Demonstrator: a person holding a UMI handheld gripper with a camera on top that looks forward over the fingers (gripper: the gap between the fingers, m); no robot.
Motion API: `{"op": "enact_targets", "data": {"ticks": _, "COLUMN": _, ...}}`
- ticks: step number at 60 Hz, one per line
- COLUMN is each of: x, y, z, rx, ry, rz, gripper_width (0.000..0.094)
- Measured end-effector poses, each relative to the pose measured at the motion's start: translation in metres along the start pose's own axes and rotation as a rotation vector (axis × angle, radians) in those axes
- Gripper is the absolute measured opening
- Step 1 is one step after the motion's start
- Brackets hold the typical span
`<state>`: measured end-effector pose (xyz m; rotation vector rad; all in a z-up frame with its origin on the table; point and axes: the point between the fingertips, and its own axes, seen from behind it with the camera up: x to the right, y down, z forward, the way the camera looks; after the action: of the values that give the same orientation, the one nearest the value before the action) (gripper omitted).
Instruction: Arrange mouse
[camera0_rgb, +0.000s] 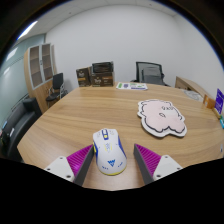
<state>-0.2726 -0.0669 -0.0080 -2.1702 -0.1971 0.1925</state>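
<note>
Gripper open — white mouse between fingers; logo unreadable.

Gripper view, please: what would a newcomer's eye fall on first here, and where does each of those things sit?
First comes the white computer mouse with blue accents, resting on the round wooden table between the open fingers of the hand-held gripper, with a gap at either side. Next is the pink-and-white cartoon-shaped mouse pad, lying flat beyond the fingers, to the right of the mouse. Office chairs stand at the table's far side.
</note>
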Motion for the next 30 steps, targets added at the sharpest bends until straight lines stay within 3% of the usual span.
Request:
{"op": "enact_targets", "data": {"ticks": 5, "x": 0.005, "y": -0.010, "z": 0.014, "rx": 0.000, "ry": 0.018, "rz": 0.012, "gripper_width": 0.0772}}
{"op": "enact_targets", "data": {"ticks": 7, "x": 0.007, "y": -0.012, "z": 0.019, "rx": -0.002, "ry": 0.024, "rz": 0.014, "gripper_width": 0.0688}}
{"op": "enact_targets", "data": {"ticks": 9, "x": 0.007, "y": -0.013, "z": 0.021, "rx": -0.008, "ry": 0.032, "rz": 0.016, "gripper_width": 0.0547}}
{"op": "enact_targets", "data": {"ticks": 10, "x": 0.010, "y": -0.014, "z": 0.022, "rx": -0.010, "ry": 0.044, "rz": 0.018, "gripper_width": 0.0530}}
{"op": "enact_targets", "data": {"ticks": 21, "x": 0.008, "y": -0.012, "z": 0.024, "rx": -0.090, "ry": 0.059, "rz": 0.041, "gripper_width": 0.0381}}
{"op": "enact_targets", "data": {"ticks": 27, "x": 0.008, "y": -0.018, "z": 0.018, "rx": -0.147, "ry": 0.083, "rz": 0.089, "gripper_width": 0.0373}}
{"op": "enact_targets", "data": {"ticks": 30, "x": 0.011, "y": -0.039, "z": 0.014, "rx": -0.123, "ry": 0.098, "rz": 0.098, "gripper_width": 0.0375}}
